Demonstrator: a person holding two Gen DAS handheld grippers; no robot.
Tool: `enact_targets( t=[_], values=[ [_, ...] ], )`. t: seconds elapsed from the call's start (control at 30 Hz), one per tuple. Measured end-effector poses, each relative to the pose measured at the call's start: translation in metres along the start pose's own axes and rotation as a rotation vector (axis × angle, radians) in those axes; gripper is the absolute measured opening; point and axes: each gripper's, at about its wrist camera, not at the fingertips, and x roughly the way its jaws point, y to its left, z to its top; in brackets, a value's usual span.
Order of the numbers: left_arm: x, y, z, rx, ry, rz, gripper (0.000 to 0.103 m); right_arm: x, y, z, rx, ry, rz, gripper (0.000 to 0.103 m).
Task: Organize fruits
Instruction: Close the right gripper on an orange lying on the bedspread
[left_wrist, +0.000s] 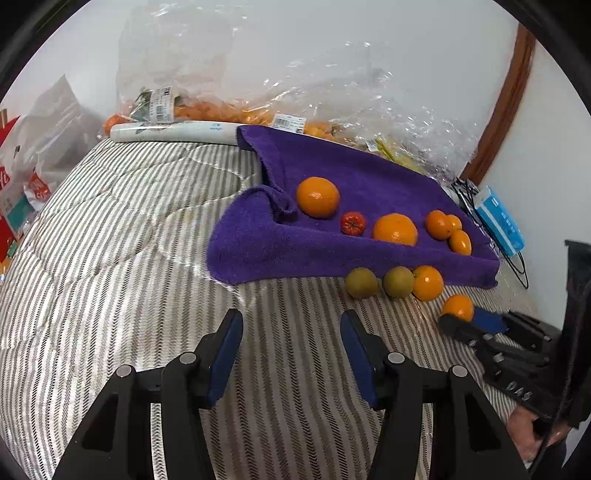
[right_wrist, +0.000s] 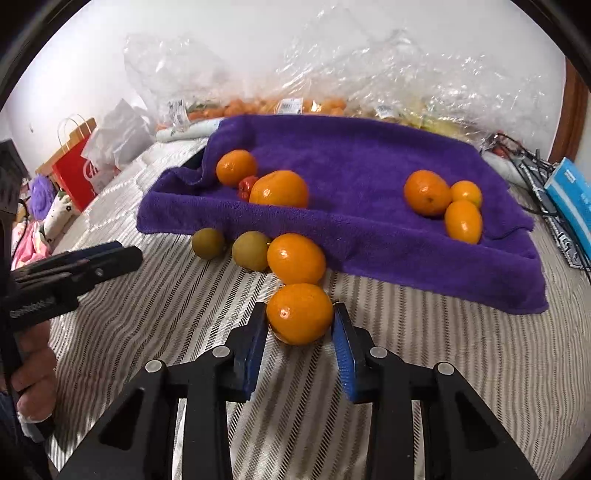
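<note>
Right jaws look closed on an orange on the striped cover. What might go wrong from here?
1. The right gripper holds the orange only at its fingertips; the round fruit might squirt out on lifting.
2. A second orange lies just behind it, so a nudge may roll it into the green fruit.

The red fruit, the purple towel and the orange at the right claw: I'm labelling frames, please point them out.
red fruit (left_wrist: 353, 223), left wrist view, centre of its top.
purple towel (right_wrist: 354, 155), right wrist view, bare middle.
orange (right_wrist: 299, 313) at the right claw (right_wrist: 300, 316), right wrist view, front face.
</note>
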Motion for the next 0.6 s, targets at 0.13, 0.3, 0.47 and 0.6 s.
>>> enact_targets(
  t=[0.13,0.3,0.47,0.6],
  values=[
    [0.003,-0.019,0.003,0.028,0.007,0.002,0.052,-0.015,-0.02,-0.005,0.0,-0.034,-0.044,0.035],
    [0.015,-0.041,0.009,0.05,0.013,0.036,0.048,-0.026,-0.052,-0.012,0.058,-0.04,-0.075,0.035],
    [0.031,-0.053,0.016,0.038,0.028,0.044,0.046,-0.033,-0.075,-0.02,0.074,-0.053,-0.097,0.035],
    [0.043,-0.055,0.018,0.007,0.049,0.045,0.041,-0.03,-0.083,-0.022,0.082,-0.059,-0.104,0.035]
  ],
)
